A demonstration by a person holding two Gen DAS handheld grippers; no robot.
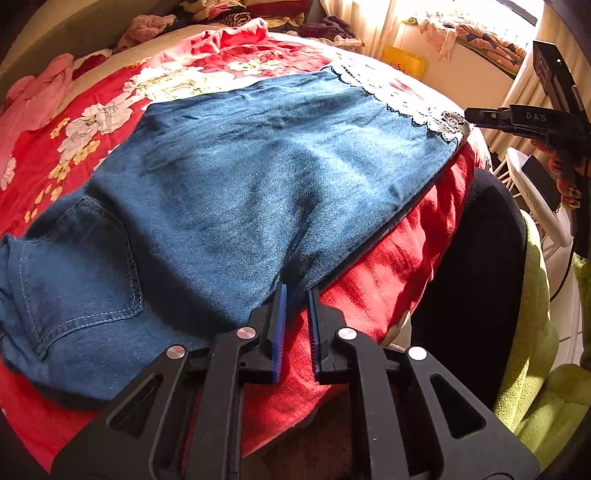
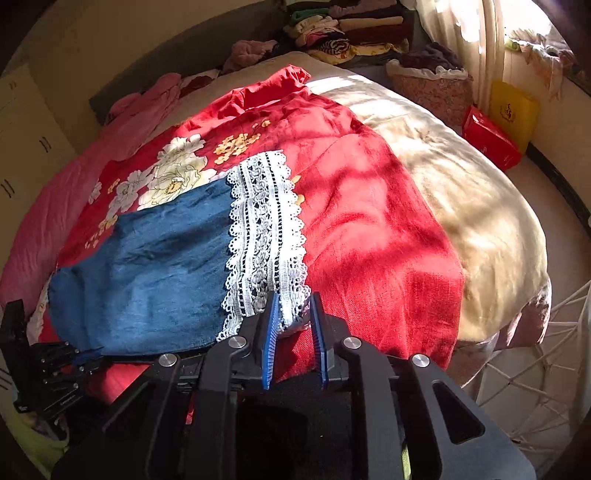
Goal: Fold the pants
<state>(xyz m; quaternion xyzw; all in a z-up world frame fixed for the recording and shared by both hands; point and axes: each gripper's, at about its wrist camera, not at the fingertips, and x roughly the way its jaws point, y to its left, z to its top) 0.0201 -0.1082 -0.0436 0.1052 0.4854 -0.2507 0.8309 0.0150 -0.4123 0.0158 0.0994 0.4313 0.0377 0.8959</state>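
Observation:
Blue denim pants [image 1: 236, 192] with a white lace hem [image 1: 417, 103] lie flat on a red flowered bedspread [image 1: 388, 266]. A back pocket [image 1: 85, 266] shows at the near left. My left gripper [image 1: 297, 291] is at the near edge of the pants, its jaws slightly apart around the denim edge. My right gripper [image 2: 293, 299] is at the lace hem [image 2: 264, 229], its jaws slightly apart around the near lace corner. The right gripper also shows in the left wrist view [image 1: 476, 117] at the hem. The denim [image 2: 147, 266] lies left of the lace.
The bed has a cream cover [image 2: 461, 206] on the right and a pink blanket [image 2: 55, 192] on the left. Folded clothes [image 2: 351, 29] are stacked at the head. A laundry basket [image 2: 432, 85], a red box [image 2: 491, 140] and a yellow bag [image 2: 513, 114] stand beside the bed.

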